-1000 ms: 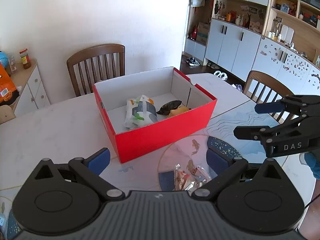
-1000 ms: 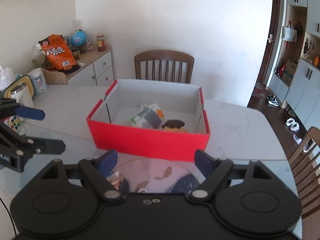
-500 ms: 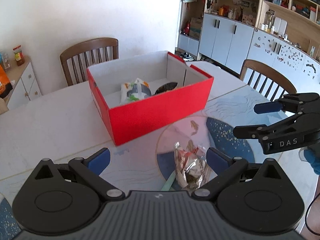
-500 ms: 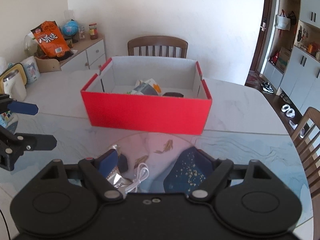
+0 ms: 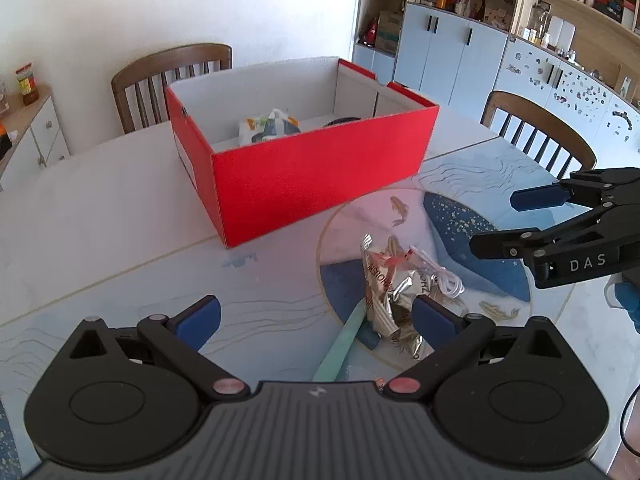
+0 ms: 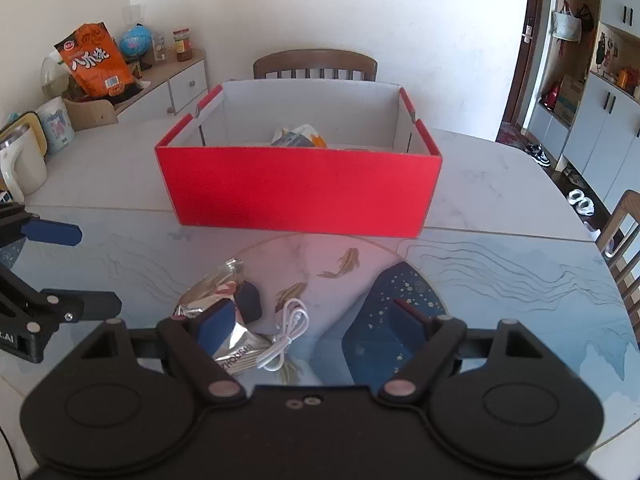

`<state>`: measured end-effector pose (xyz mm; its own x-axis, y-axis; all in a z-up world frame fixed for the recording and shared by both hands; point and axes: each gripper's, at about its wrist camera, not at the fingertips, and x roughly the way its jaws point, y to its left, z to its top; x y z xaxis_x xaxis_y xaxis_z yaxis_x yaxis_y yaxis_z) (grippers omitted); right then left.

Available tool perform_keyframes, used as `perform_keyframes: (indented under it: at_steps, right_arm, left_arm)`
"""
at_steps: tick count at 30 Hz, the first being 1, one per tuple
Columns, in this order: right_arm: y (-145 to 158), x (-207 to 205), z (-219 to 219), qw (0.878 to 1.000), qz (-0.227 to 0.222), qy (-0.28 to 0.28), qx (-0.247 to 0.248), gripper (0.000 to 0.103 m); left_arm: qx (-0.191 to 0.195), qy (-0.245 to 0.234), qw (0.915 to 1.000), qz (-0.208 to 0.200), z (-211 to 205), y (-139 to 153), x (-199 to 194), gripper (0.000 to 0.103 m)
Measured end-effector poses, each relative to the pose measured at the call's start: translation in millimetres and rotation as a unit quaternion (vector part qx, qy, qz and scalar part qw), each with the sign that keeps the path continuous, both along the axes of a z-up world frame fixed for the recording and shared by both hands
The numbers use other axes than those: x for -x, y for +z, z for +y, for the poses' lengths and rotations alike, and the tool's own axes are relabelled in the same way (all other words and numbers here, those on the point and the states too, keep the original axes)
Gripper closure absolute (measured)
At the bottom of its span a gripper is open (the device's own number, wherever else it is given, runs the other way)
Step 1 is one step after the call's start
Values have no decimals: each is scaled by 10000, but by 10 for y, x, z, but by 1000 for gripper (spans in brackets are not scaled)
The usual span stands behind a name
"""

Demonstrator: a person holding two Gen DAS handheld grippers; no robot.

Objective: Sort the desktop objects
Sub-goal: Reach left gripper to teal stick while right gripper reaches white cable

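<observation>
A red cardboard box point(image 5: 320, 184) point(image 6: 300, 196) stands open on the table, holding a white printed packet point(image 5: 268, 126) and a dark item point(image 5: 340, 121). In front of it, on the round fish-patterned mat, lie a crumpled silver snack packet point(image 5: 386, 292) point(image 6: 212, 284), a coiled white cable point(image 5: 444, 280) point(image 6: 288, 332), a pale green stick point(image 5: 340, 344) and a small dark blue object point(image 6: 250, 300). My left gripper point(image 5: 316, 316) point(image 6: 96, 270) hangs open, its right finger beside the packet. My right gripper point(image 6: 312, 320) point(image 5: 496, 222) is open above the cable and packet.
Wooden chairs stand behind the box point(image 6: 316, 66) and at the right point(image 5: 540, 132). A sideboard at the left carries an orange snack bag point(image 6: 94, 62), a globe and jars. A white kettle point(image 6: 20, 164) sits on the table's left part. Cabinets line the right wall.
Both grippers have sunk toward the table. The silver packet, cable and green stick have come into fuller view between the fingers. Both pairs of jaws stay wide.
</observation>
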<state>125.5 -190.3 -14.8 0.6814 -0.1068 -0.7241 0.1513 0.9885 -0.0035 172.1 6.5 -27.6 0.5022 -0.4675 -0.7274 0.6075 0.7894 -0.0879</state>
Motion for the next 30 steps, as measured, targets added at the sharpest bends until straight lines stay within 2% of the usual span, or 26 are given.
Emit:
perform_keyframes:
  at_steps: [16, 30]
  right_arm:
    - [-290, -179, 26, 9997, 214, -4, -130, 20]
    - [-497, -341, -107, 9986, 386, -332, -165, 21]
  left_arm:
    - [-196, -6, 9997, 164, -2, -381, -121, 1]
    - [-278, -220, 9992, 159, -107, -581, -218, 9]
